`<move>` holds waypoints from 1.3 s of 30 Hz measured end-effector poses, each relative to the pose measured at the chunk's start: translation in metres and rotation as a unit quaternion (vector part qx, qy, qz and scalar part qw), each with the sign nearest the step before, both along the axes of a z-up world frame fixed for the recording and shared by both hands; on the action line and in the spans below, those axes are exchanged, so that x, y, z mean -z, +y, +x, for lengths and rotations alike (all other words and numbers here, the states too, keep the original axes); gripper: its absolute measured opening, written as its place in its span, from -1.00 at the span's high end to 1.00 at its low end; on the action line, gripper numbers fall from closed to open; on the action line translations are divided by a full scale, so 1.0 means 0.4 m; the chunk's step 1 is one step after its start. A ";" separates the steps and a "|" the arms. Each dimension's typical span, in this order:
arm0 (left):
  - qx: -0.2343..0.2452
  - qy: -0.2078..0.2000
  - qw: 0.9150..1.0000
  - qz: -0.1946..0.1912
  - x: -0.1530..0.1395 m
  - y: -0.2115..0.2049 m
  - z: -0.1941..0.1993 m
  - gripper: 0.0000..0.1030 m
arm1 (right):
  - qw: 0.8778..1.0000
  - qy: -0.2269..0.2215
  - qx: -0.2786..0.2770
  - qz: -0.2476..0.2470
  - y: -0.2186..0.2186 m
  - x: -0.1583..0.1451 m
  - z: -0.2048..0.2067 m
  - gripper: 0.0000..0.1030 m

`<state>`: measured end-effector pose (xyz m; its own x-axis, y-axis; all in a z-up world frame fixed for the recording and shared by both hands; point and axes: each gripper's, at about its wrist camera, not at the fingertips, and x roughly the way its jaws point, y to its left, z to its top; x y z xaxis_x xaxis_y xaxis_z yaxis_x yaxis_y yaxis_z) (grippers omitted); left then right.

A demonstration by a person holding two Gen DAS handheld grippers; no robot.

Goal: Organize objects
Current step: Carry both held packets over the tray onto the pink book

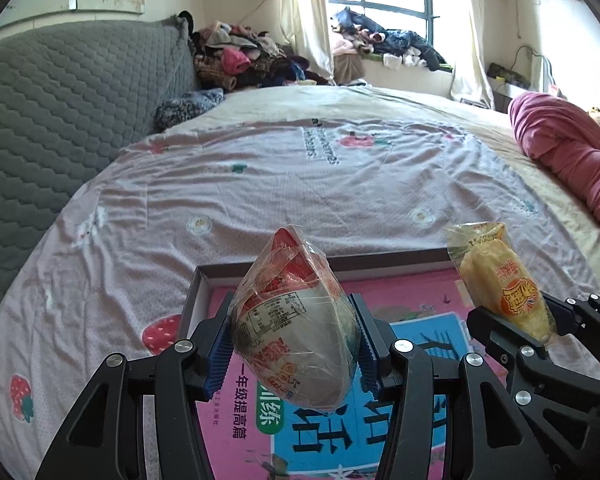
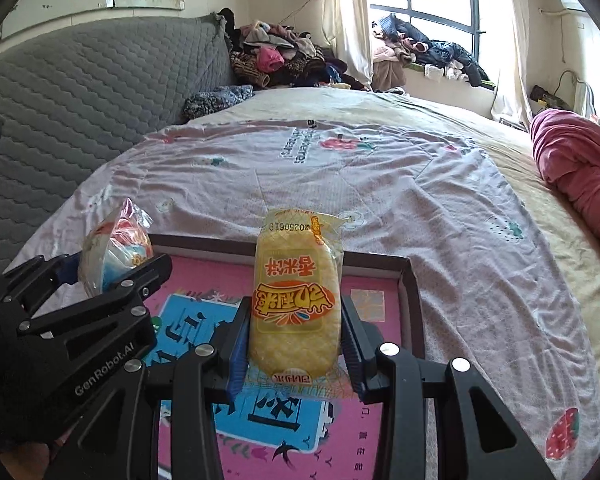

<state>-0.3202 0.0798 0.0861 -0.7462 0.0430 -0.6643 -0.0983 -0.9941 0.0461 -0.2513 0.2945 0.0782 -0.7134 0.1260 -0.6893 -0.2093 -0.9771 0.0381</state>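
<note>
My left gripper [image 1: 294,340] is shut on a plastic-wrapped instant noodle bowl [image 1: 296,320], white with red print, tipped on its side. My right gripper [image 2: 294,344] is shut on a yellow rice-cracker packet [image 2: 296,300] that stands upright between the blue pads. Both hang over a shallow dark-rimmed box [image 1: 380,259] [image 2: 414,300] on the bed, lined with a pink and blue book cover [image 1: 332,436] [image 2: 268,416]. The cracker packet [image 1: 504,280] shows at the right of the left wrist view; the bowl [image 2: 108,256] shows at the left of the right wrist view.
The box lies on a pink strawberry-print sheet [image 1: 260,184] covering the bed. A grey quilted headboard [image 1: 60,112] is on the left, a rolled red blanket [image 1: 568,148] on the right. Clothes are piled at the far corner [image 1: 244,56] and on the window sill [image 1: 392,44].
</note>
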 end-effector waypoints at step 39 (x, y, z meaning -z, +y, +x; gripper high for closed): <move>0.009 -0.097 0.995 0.002 0.139 0.015 -0.073 -0.08 | 0.995 -0.096 -0.007 -0.026 0.017 0.138 -0.054 0.21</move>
